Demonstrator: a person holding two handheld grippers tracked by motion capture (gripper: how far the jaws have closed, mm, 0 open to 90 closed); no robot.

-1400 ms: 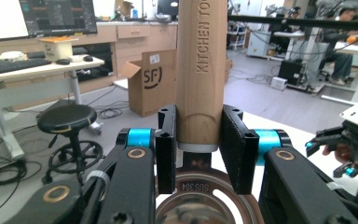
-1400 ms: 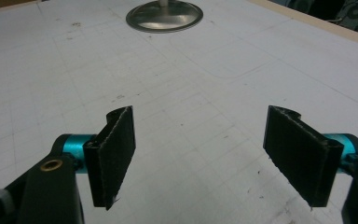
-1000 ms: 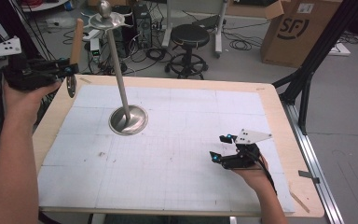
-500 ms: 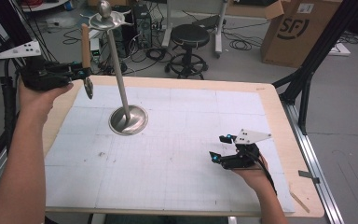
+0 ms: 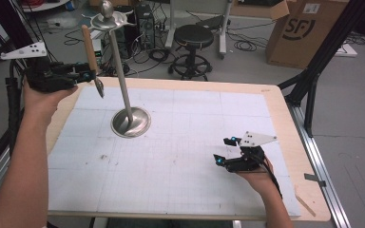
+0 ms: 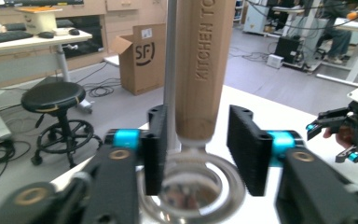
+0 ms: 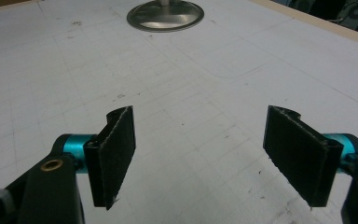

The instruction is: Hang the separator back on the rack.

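The left gripper (image 5: 83, 73) now sits further in from the table's (image 5: 285, 118) left edge, closer to the metal stand (image 5: 123, 90). Its jaws have just been opening, and the wooden-handled utensil (image 5: 90, 50) between them seems no longer clamped.

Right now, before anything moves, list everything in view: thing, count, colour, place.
table: one, pale wood rim, centre
grid mat: one, white, covering the tabletop
metal stand: one, silver, upright on the mat's far left
wooden-handled utensil: one, brown handle with metal end, upright beside the stand's pole
stool: one, black, on the floor beyond the table
cardboard box: one, brown, floor at far right
left gripper: one, black, raised, jaws just been opening, utensil handle between them
right gripper: one, black, open, nothing between the jaws, low over the mat's near right
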